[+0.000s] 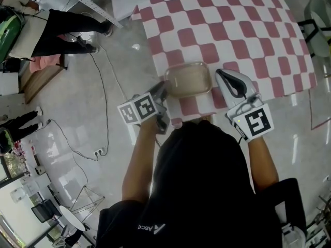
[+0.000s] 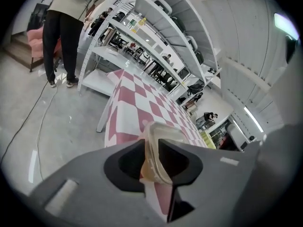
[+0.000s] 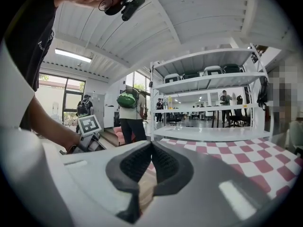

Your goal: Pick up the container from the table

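Translucent plastic container (image 1: 189, 79), pale beige inside, sits at the near-left corner of the table (image 1: 232, 25), on the red-and-white check cloth (image 1: 269, 61).

- At its left end: left gripper (image 1: 161, 91). Its own view shows the container's end wall and rim standing between the 2 jaws, which are part-way in with both pads against the wall. Reads as a grip made, though only on a thin edge.
- At its right end: right gripper (image 1: 221, 74), just beside the container, whether touching I cannot tell. Jaws fully together, nothing between them.

Progress, as judged: approach done, 1 hold taken on the left end. Container base appears to rest on the cloth, so the lift is not yet made. Left to do: raise it clear of the table. With 1 gripper on 1 end, it may tilt or slip.
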The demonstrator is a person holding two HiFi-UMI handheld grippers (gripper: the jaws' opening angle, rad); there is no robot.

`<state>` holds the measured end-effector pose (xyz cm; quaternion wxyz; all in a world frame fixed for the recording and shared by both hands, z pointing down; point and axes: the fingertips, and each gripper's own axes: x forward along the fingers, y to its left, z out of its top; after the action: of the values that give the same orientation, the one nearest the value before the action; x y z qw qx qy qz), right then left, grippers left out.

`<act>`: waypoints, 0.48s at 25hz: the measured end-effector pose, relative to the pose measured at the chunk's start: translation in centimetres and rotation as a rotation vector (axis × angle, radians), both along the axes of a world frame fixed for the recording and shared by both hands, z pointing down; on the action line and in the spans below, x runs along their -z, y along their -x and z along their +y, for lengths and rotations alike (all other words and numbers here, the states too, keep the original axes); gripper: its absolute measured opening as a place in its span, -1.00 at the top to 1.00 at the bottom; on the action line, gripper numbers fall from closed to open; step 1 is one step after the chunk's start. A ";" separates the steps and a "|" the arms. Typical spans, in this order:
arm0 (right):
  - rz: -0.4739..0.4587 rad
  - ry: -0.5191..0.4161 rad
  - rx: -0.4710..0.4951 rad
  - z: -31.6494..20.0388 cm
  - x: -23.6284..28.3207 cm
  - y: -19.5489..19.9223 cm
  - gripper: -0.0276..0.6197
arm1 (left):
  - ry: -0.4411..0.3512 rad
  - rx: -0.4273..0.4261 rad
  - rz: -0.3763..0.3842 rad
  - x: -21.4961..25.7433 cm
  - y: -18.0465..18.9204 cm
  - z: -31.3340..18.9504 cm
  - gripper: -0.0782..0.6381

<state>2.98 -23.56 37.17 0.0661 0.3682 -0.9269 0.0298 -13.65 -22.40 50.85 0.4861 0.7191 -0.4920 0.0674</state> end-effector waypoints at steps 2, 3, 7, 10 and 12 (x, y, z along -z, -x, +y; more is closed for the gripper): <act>-0.001 0.008 -0.001 -0.2 -0.3 -0.1 0.91 | 0.007 0.008 0.019 0.0 0.0 0.0 0.51; 0.000 0.011 0.001 -0.3 -0.4 0.0 0.91 | 0.009 0.012 0.028 0.0 0.0 0.0 0.51; -0.001 0.014 0.006 -0.5 -0.6 0.1 0.91 | 0.011 0.032 0.042 -0.2 0.2 -0.1 0.52; -0.001 0.016 0.008 -0.6 -0.8 0.0 0.91 | 0.014 0.037 0.043 -0.3 0.3 -0.1 0.60; 0.000 0.017 0.008 -0.8 -0.8 0.0 0.91 | 0.017 0.022 0.040 -0.4 0.2 -0.2 0.60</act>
<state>2.94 -24.37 38.01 0.0692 0.3640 -0.9281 0.0373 -13.86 -22.55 51.24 0.5028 0.7107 -0.4894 0.0516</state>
